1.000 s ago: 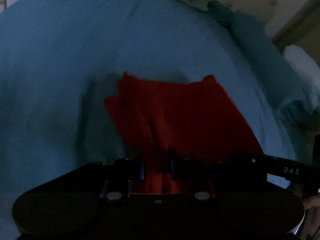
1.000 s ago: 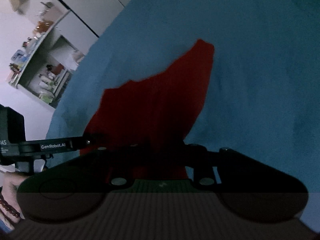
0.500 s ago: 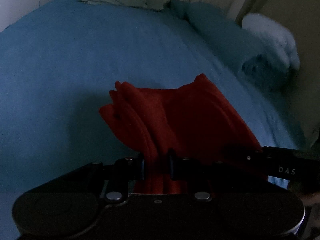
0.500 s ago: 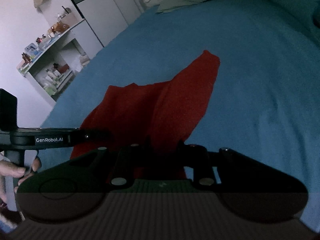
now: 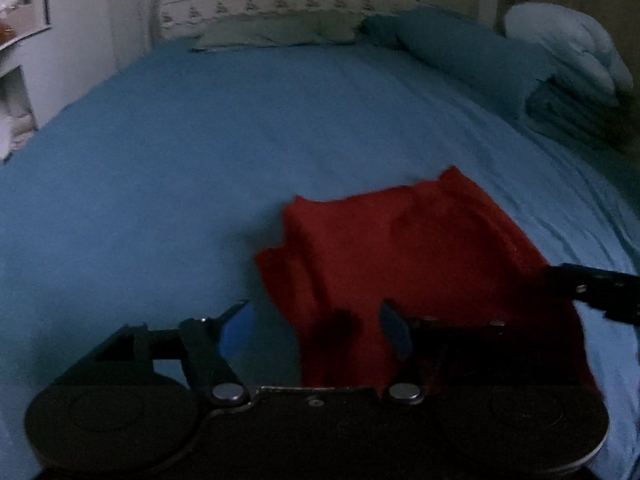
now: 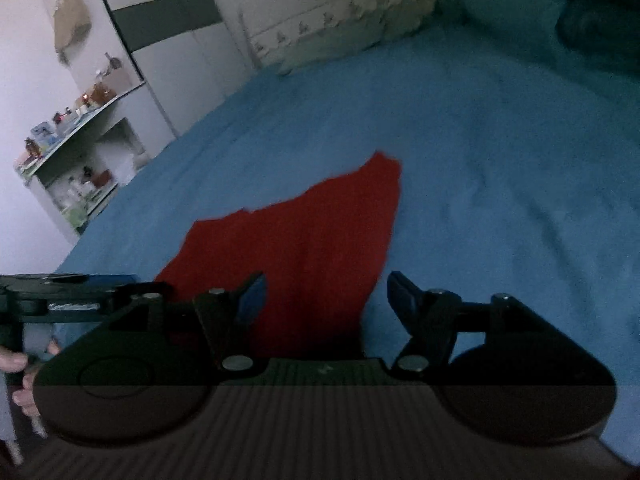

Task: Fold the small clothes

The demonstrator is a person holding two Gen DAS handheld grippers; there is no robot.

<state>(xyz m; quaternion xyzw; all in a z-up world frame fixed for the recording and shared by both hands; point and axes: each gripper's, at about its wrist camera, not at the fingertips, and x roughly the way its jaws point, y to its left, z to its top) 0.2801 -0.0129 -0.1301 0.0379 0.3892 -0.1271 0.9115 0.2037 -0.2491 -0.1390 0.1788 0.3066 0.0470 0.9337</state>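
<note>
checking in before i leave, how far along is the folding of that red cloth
Done: the small red fabric garment lies doubled over on the blue bedsheet, layered edges showing at its left. In hand: nothing; the left gripper and right gripper have just been opening and stand open over its near edge. Left: probably another fold, then smoothing.

Change from the earlier frames: the left tool (image 5: 316, 322) and the right tool (image 6: 326, 294), each previously clamped on a bunched edge of the red garment (image 5: 404, 248), have just been opening, and their fingers now stand wide apart with the cloth between them but unpressed. The garment, formerly pulled up into gathered folds at the tools, now lies slack and flatter on the blue bed (image 5: 192, 152). More of the bed and the headboard (image 5: 280, 4) has entered the upper frame.
</note>
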